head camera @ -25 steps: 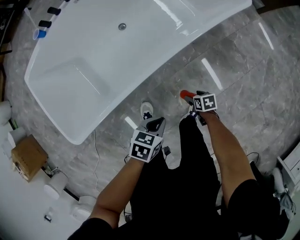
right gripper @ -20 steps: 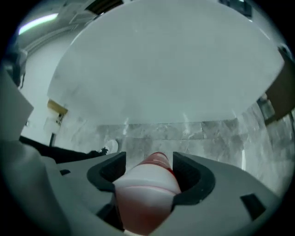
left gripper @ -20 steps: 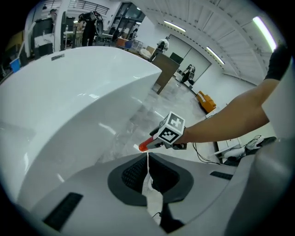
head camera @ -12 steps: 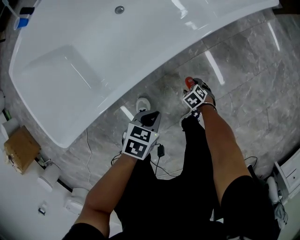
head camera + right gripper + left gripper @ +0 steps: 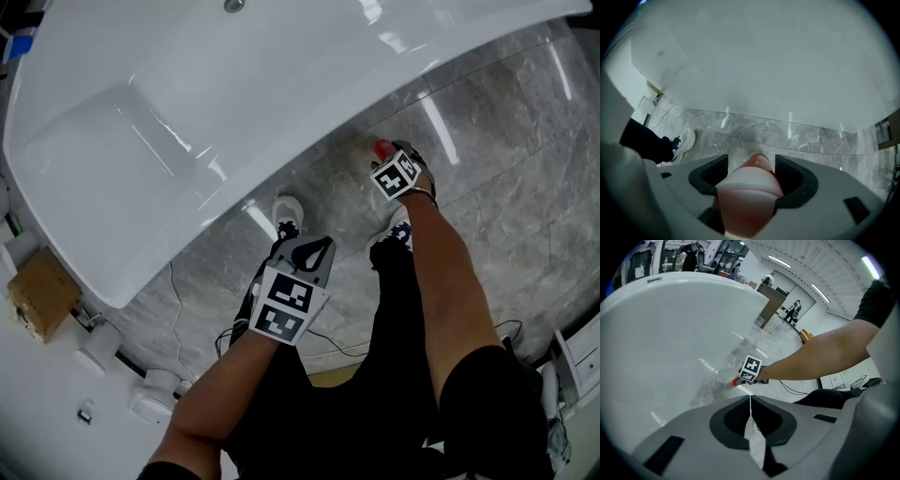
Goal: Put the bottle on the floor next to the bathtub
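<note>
A red-and-white bottle [image 5: 749,187] sits between the jaws of my right gripper [image 5: 751,174], which is shut on it; its red end points toward the grey floor at the foot of the white bathtub [image 5: 778,65]. From the head view only the bottle's red tip [image 5: 382,149] shows beyond the right gripper [image 5: 397,171], close to the bathtub [image 5: 216,103] wall. My left gripper [image 5: 298,255] hangs lower left over the floor, jaws shut with nothing between them. The left gripper view shows its closed jaws [image 5: 750,408], the bathtub side [image 5: 670,333] and the bottle's red tip [image 5: 735,381].
Grey marble floor [image 5: 506,206] runs along the tub. The person's white shoes [image 5: 287,214] stand just beside the tub wall. Cables [image 5: 187,309] lie on the floor. A brown box [image 5: 37,292] and white fittings [image 5: 98,347] sit at the left.
My right gripper with the bottle has moved farther from me, toward the bathtub wall. The left gripper has shifted only slightly. The head view has moved, so the tub fills more of it.
</note>
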